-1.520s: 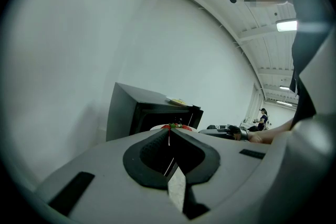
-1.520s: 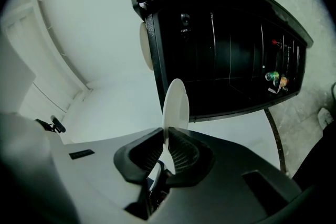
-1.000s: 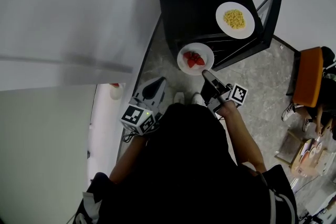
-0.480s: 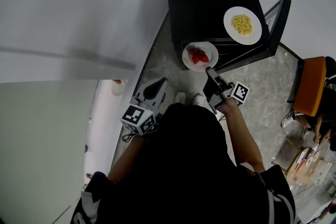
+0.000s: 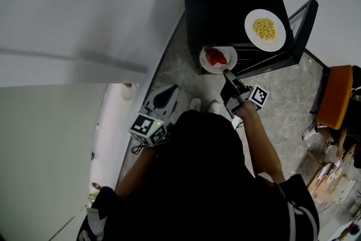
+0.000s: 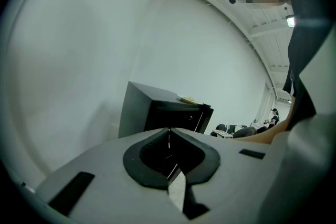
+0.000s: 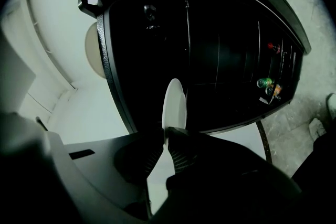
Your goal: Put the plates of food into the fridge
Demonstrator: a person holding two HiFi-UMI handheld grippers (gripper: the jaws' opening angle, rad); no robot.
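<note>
A: What is hidden or unclear?
B: The fridge (image 5: pixel 225 3) interior is rendered near-black in the right gripper view, and only thin shelf lines can be made out. The small colourful items (image 7: pixel 266 84) at its edge cannot be identified. In the head view both forearms are partly covered by the person's dark head (image 5: pixel 197 144).
A: Counts?
B: Two plates, two grippers and one fridge are counted, with the fridge door (image 5: pixel 299 25) swung open.
A: Plate positions?
B: The plate of red food (image 5: pixel 218 59) is clamped at its near rim by the right gripper (image 5: pixel 228 73) and held at the fridge's open front. Whether it is over a shelf cannot be told. It is seen edge-on from that gripper, so the food is hidden there. The plate of yellow food (image 5: pixel 265 30) is set on the fridge top, near the door side.
A: Left side?
B: The left gripper (image 5: pixel 168 91) is seen with its jaws pressed together and nothing between them. It is held low by the body, well apart from the fridge.
</note>
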